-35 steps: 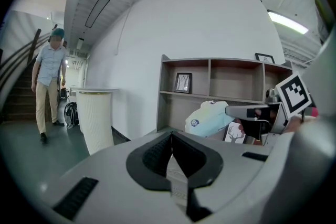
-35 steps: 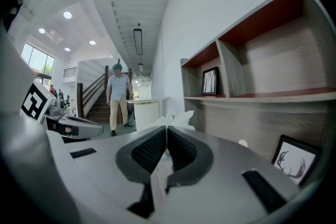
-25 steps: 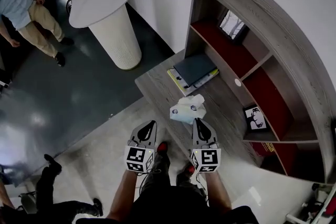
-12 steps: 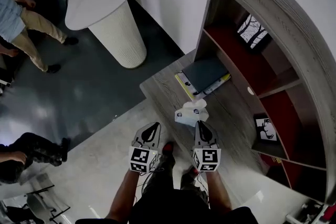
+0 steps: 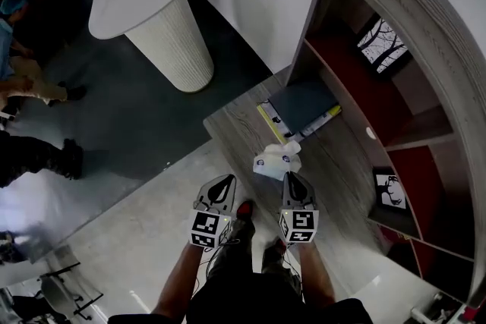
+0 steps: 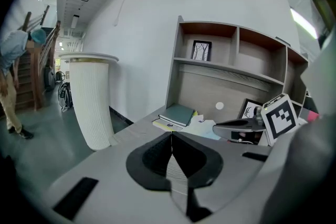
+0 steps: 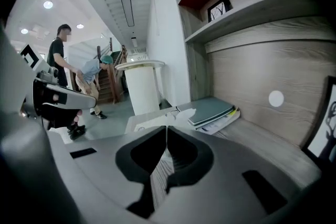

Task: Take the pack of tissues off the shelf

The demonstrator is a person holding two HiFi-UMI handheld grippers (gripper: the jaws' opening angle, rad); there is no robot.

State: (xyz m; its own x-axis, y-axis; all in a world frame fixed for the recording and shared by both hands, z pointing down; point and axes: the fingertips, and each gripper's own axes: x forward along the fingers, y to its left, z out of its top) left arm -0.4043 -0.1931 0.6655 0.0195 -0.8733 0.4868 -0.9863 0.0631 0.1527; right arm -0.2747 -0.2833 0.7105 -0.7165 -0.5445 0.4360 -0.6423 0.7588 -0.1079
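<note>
The pack of tissues (image 5: 275, 162) is white with a tissue sticking up from its top. It hangs over the front part of the wooden desk (image 5: 231, 125), outside the shelf (image 5: 402, 26). My right gripper (image 5: 293, 177) is shut on its near end. In the right gripper view, the pack (image 7: 152, 122) shows as a pale shape just past the closed right gripper (image 7: 167, 127). My left gripper (image 5: 223, 181) is to the left of the pack, apart from it. The left gripper (image 6: 171, 134) is shut and holds nothing. From there the pack (image 6: 202, 127) lies ahead to the right.
A stack of books (image 5: 304, 104) lies on the desk beyond the pack. Picture frames (image 5: 378, 40) (image 5: 389, 190) stand in the shelf's red-backed compartments. A white round pedestal table (image 5: 152, 4) stands on the dark floor to the left, with people (image 5: 30, 155) near the left edge.
Both grippers have sunk, with the pack still at the right gripper's tip and now lower over the desk. The people at the left have moved on.
</note>
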